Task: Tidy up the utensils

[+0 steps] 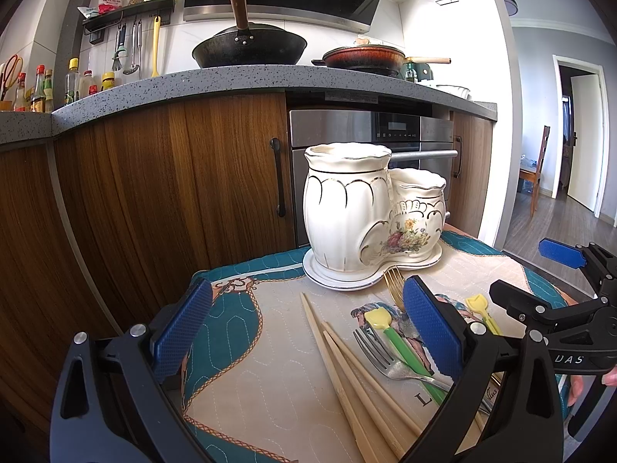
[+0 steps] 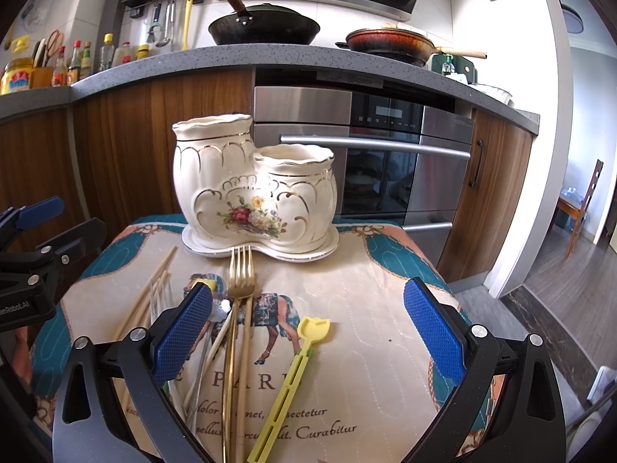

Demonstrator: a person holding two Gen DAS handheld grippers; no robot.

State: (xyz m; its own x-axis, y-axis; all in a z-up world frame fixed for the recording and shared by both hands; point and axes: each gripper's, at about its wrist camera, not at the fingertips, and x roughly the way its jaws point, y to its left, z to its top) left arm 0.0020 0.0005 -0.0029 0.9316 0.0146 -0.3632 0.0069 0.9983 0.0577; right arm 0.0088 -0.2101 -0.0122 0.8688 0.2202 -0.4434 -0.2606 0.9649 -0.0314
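- My left claw (image 1: 308,332) is spread wide, holding nothing, above the chopsticks (image 1: 347,366).
- My right claw (image 2: 308,328) is spread too, over the gold fork (image 2: 239,285).
- The holder (image 2: 250,189) stands behind.

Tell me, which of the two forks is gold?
The gold fork lying with its tines touching the ceramic holder's saucer; the other, the silver fork, lies among the chopsticks.

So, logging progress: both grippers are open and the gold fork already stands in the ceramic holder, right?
Not quite. The gold fork lies flat on the mat, tines against the ceramic holder saucer, as the right wrist view shows. Both the left gripper and right gripper are open.
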